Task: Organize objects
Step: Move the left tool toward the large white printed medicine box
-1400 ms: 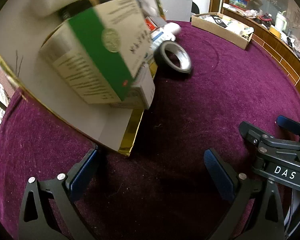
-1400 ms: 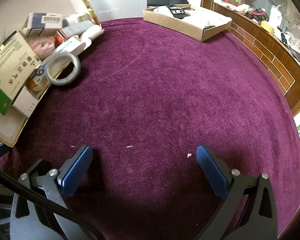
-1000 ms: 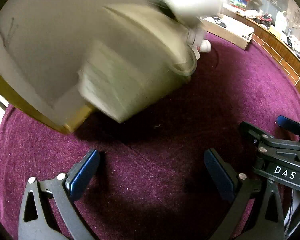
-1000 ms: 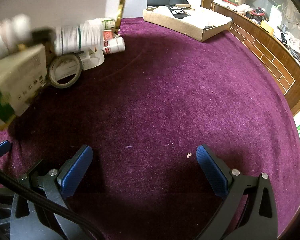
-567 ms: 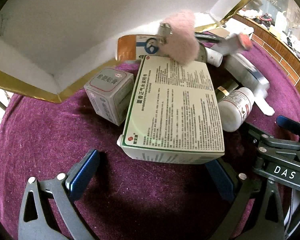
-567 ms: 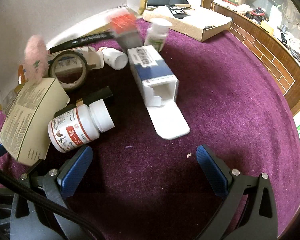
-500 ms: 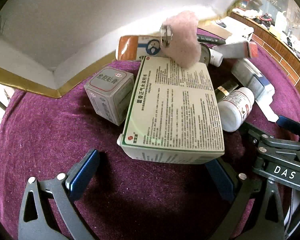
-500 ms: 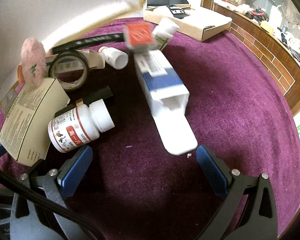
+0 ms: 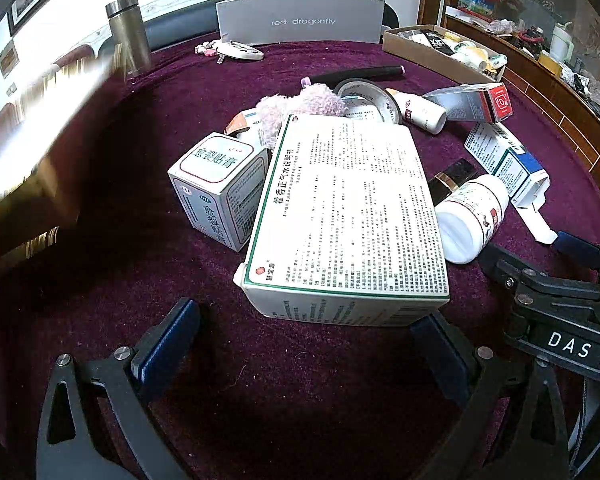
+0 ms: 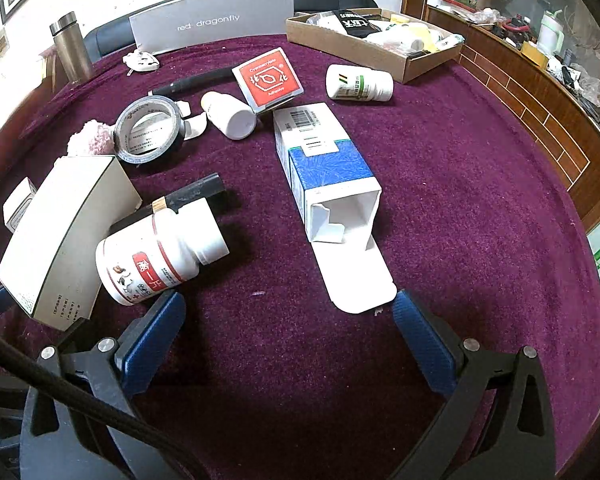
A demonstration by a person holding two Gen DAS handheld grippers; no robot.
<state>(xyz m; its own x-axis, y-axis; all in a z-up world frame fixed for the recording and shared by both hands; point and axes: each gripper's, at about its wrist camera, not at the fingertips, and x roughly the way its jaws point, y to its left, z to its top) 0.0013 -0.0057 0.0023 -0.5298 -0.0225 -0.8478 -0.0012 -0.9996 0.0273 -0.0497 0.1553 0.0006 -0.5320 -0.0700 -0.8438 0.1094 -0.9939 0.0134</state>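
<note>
Both claws gape wide, gripping nothing: the left claw point(image 9: 304, 348) sits just short of the big flat medicine box point(image 9: 348, 220), the right claw point(image 10: 288, 336) just short of the open blue-and-white carton point(image 10: 324, 172). A red-label pill bottle point(image 10: 160, 256) lies between those two boxes on the purple tabletop point(image 10: 460, 200). Farther out, a tape roll point(image 10: 148, 130), a red-faced box point(image 10: 268, 78), and a cardboard tray point(image 10: 364, 54) at the far edge.

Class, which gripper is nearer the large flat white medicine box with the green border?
Left. The left gripper sits right at the large flat white medicine box; the right gripper has it off to its left.
</note>
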